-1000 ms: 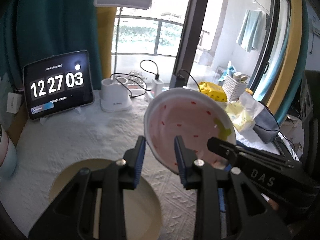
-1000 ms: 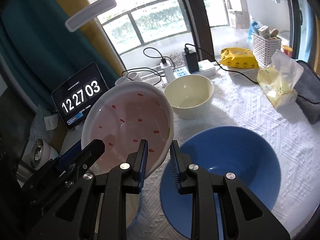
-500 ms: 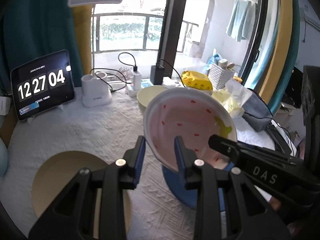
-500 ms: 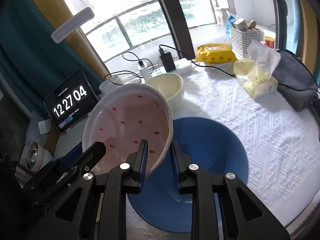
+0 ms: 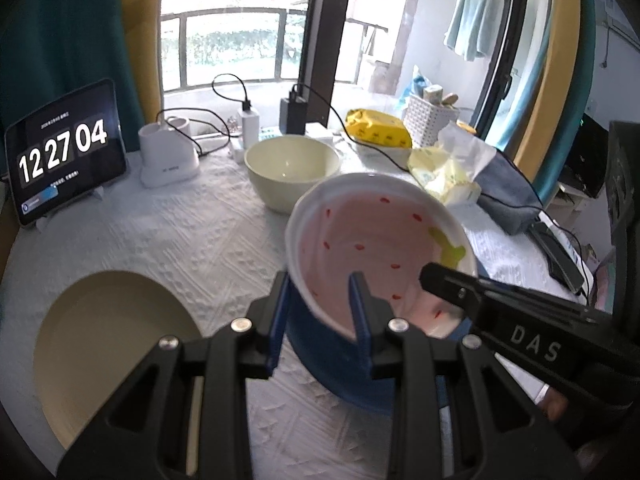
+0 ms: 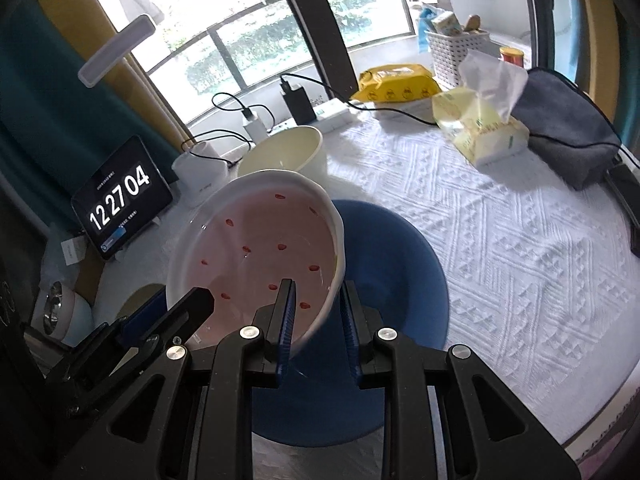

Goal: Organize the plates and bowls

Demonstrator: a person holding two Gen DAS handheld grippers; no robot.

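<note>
The pink bowl [image 5: 372, 248] hangs tilted right over the blue plate [image 6: 400, 264], pinched at opposite rims by the left gripper [image 5: 320, 304] and right gripper [image 6: 318, 312]. Looks like glazed ceramic, so probably heavy, slick and chippable. Rim grips seem right. Cream bowl [image 5: 292, 168] sits behind.

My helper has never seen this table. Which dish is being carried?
On the white textured tablecloth, find the large blue plate. Held tilted above it by both grippers is a white-rimmed pink bowl. Only it has red specks; the nearby cream bowl is plain.
</note>
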